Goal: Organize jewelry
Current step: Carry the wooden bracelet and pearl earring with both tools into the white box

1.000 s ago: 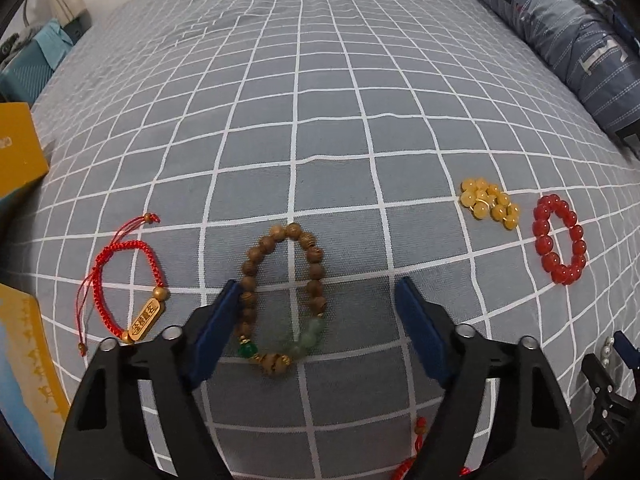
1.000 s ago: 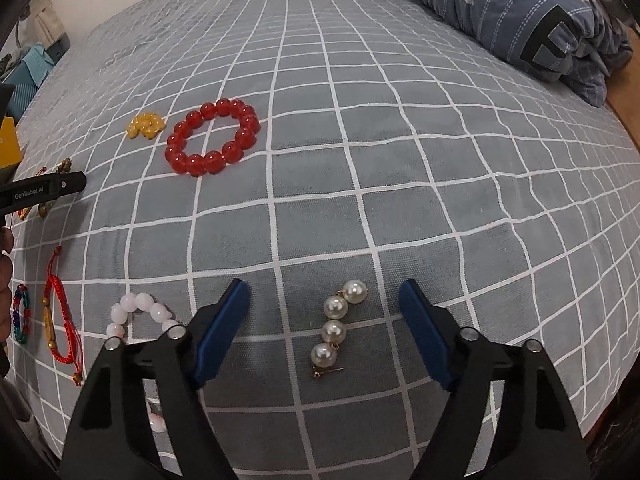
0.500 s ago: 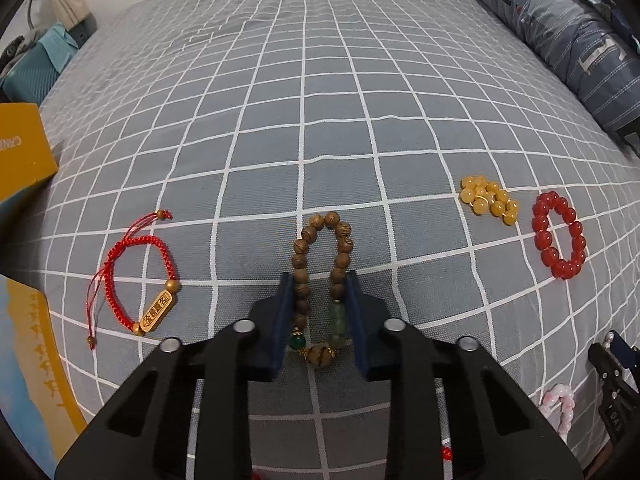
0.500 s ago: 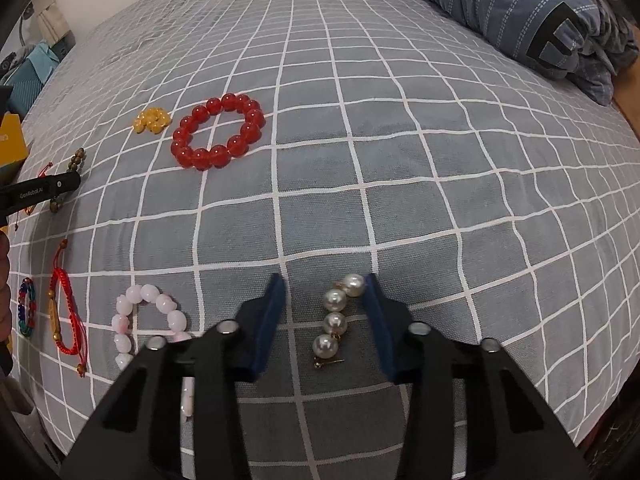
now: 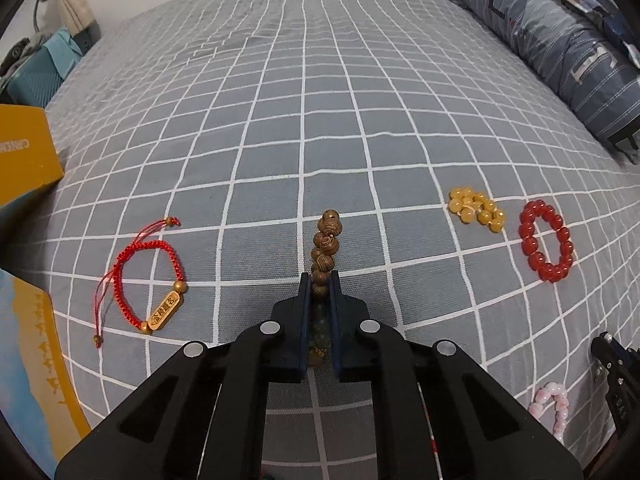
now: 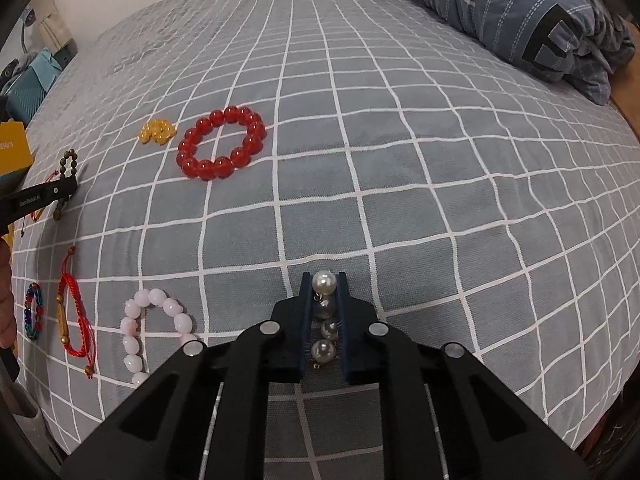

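My left gripper is shut on the brown wooden bead bracelet, squeezed flat between the fingers, on the grey checked bedspread. My right gripper is shut on the pearl earring, a string of several pearls between the fingers. The left gripper with the wooden bracelet also shows in the right wrist view.
Around lie a red cord bracelet with gold tag, yellow beads, a red bead bracelet, a pink bead bracelet, and a multicoloured bracelet. Yellow boxes stand at left, a folded quilt at right.
Both grippers have closed: the left onto the wooden bracelet, flattening its loop, the right onto the pearl earring.
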The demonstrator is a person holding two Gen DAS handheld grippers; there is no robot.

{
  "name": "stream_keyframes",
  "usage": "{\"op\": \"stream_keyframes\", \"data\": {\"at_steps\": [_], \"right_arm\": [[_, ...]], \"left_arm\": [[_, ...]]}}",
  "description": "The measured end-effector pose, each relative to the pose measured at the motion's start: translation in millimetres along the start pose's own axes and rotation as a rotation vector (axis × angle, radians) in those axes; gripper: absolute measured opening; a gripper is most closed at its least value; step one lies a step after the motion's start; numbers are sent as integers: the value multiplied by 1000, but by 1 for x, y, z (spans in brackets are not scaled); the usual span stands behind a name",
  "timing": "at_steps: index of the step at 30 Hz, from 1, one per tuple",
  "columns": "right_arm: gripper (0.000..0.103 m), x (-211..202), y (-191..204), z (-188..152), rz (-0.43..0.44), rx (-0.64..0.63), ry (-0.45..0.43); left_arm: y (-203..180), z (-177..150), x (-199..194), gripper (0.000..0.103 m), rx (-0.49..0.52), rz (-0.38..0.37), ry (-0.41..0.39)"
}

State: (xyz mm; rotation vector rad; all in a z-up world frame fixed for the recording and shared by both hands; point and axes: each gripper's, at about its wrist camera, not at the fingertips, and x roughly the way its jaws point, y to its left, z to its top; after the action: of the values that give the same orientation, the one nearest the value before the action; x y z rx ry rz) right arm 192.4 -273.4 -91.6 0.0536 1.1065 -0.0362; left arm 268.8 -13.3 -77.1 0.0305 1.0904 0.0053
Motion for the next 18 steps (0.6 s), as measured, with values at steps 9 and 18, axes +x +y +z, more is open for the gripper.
{"op": "stream_keyframes", "data": {"at_steps": [9,18], "right_arm": [[10,-17,-2,-3,7,21,-63],[10,-29,4,-5,12,24,-103]], "left_arm": [[-5,-8,-25,7,-4,-22,-46],[-2,-13,-46,8,-6,-16,-95]]}}
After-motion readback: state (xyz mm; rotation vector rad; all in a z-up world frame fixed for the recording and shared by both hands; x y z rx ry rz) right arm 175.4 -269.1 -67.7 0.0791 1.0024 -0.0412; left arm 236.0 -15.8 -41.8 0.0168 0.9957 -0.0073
